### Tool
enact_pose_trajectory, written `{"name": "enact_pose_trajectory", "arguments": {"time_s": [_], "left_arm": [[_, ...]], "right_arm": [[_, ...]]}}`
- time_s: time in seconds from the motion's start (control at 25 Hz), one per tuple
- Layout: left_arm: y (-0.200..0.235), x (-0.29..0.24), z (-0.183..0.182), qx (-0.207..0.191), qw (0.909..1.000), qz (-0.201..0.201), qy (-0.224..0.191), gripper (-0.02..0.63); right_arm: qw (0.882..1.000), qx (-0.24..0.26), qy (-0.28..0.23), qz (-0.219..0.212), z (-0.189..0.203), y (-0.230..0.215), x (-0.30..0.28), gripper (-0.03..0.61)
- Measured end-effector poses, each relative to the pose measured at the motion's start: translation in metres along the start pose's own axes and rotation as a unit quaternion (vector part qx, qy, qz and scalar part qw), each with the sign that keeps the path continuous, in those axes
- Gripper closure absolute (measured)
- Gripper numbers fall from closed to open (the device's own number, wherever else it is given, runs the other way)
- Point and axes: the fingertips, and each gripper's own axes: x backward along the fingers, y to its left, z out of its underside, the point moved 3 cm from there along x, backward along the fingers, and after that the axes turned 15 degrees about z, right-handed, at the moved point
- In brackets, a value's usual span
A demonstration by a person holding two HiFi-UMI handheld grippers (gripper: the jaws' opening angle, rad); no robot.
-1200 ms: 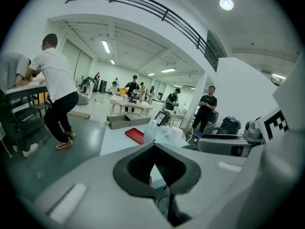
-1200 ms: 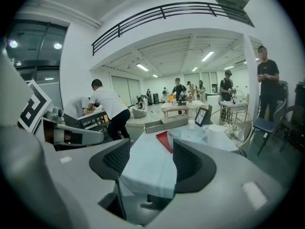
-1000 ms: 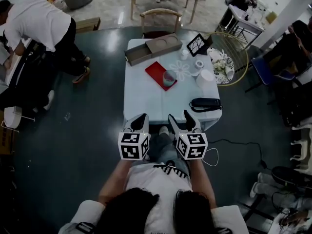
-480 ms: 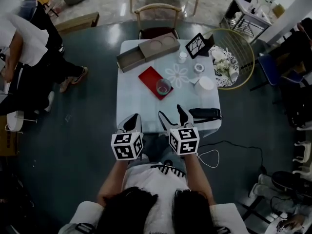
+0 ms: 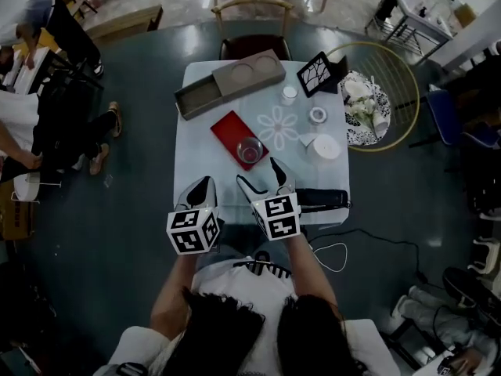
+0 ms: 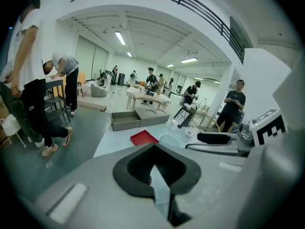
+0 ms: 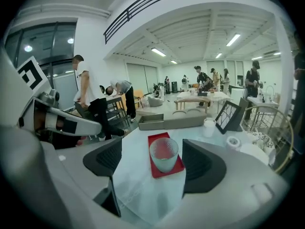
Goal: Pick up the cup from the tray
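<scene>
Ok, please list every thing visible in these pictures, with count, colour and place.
table: one, white, room centre
tray: one, red, on table
cup: one, clear, on tray
box: one, grey, table's far edge
picture frame: one, black, far right corner
small pot: one, white, beside frame
tape roll: one, white, right side
dish: one, white, right side
case: one, black, near right edge
chair: one, wooden, behind table
people: several, around the room
left gripper: one, grey, jaws shut, over near edge
right gripper: one, grey, jaws just been opening, empty, cup ahead
</scene>
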Motion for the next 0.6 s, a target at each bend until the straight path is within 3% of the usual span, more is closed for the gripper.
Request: {"name": "enact_pose_trajectory", "arguments": {"time_s": [0.12,0.24,0.6], "left_arm": [[0.001,-0.012,-0.003,0.005,0.9999,-0.017,-0.001,0.614],[0.001,-0.018,-0.008,0.004,0.9995,-0.031,0.000,0.614],[-0.003,-0.040,-0.013,-0.015,0.9992,-0.029,0.021,0.614]], "right_arm": [[1.000,0.000,0.001,-0.021,0.001,-0.005,-0.011,0.161],[0.998,0.002,-0.003,-0.057,0.004,-0.003,-0.025,0.081],[0.998,0.035,0.018,-0.038,0.018,-0.010,-0.068,0.078]]}}
